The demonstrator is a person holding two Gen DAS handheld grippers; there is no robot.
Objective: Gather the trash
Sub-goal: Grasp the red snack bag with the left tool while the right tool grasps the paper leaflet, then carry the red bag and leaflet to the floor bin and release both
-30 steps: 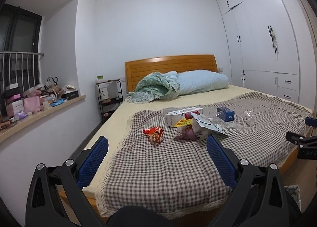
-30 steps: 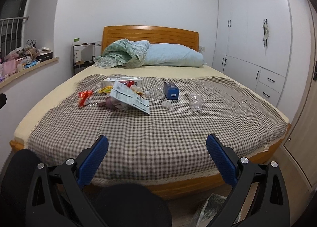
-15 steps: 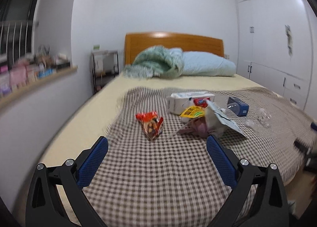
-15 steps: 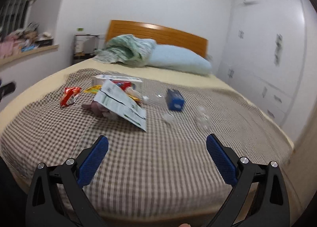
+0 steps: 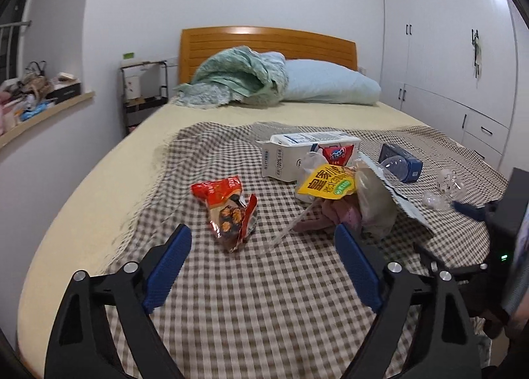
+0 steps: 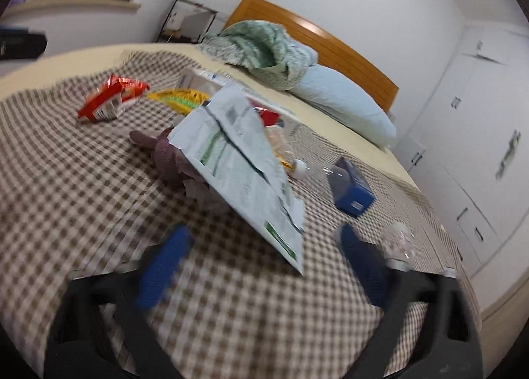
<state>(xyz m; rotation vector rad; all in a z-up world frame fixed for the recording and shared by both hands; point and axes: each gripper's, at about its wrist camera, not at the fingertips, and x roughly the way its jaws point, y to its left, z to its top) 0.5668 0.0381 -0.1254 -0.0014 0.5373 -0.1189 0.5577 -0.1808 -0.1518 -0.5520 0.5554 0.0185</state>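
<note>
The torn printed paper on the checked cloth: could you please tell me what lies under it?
A crumpled purplish wrapper pokes out beneath the torn printed paper; whatever else it covers is hidden.

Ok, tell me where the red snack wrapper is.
The red snack wrapper lies on the checked blanket, left of the yellow packet, just ahead of the open left gripper.

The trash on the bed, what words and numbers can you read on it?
"100%" and some small characters: end of the white milk carton.
"皇家" in big dark characters: the yellow packet; its other characters are unclear.
Red snack bag: print too small to read.
Torn printed paper: blurred, unreadable.
Blue box: no text legible.
</note>
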